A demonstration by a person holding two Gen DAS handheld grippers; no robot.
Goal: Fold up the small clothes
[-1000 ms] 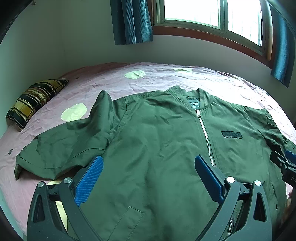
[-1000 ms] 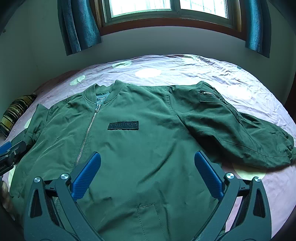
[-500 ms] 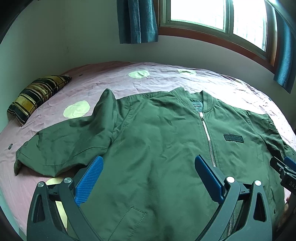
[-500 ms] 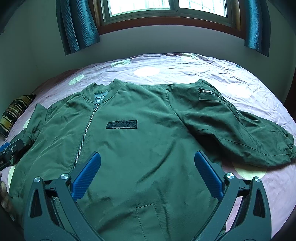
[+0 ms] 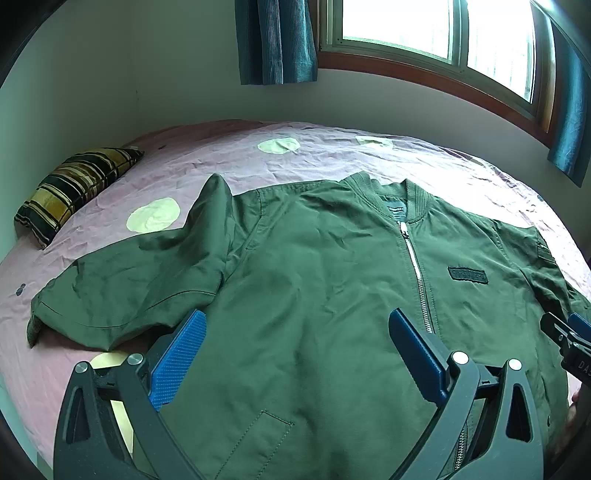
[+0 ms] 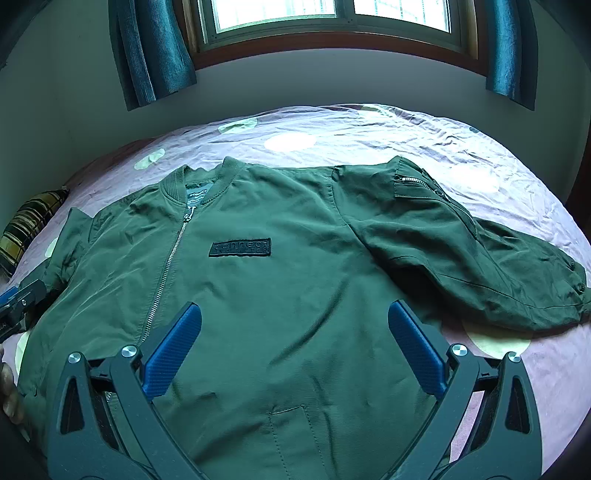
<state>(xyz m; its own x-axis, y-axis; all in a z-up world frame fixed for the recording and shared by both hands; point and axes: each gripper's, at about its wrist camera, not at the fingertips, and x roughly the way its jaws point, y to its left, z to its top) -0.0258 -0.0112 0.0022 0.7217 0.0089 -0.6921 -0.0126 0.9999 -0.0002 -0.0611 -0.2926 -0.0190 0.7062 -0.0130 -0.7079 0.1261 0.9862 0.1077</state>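
A dark green jacket (image 5: pixel 325 280) lies front side up, spread flat on a bed (image 5: pixel 332 155) covered with a wrinkled pink sheet that has pale round dots. Its zipper (image 5: pixel 417 269) is closed up to the ribbed collar (image 6: pixel 207 181), and a black rectangular patch (image 6: pixel 240 246) sits on the chest beside the zipper. One sleeve (image 5: pixel 125 280) bends out toward the side where a striped pillow (image 5: pixel 74 188) rests at the bed's edge; the other sleeve (image 6: pixel 480 254), which has a small zip pocket near the shoulder, lies out across the sheet on the opposite side. A slanted pocket seam shows low on the jacket's front in both views. The left hand-held gripper (image 5: pixel 295 358) hovers above the lower part of the jacket with its blue-padded fingers spread wide and nothing between them. The right hand-held gripper (image 6: pixel 294 350) is likewise above the lower front, fingers wide apart and empty. Each gripper's tip is visible at the edge of the other's view, near the jacket's side. Behind the bed, a wooden-framed window (image 6: pixel 332 22) is set in the wall with teal curtains (image 6: pixel 151 51) at both sides.
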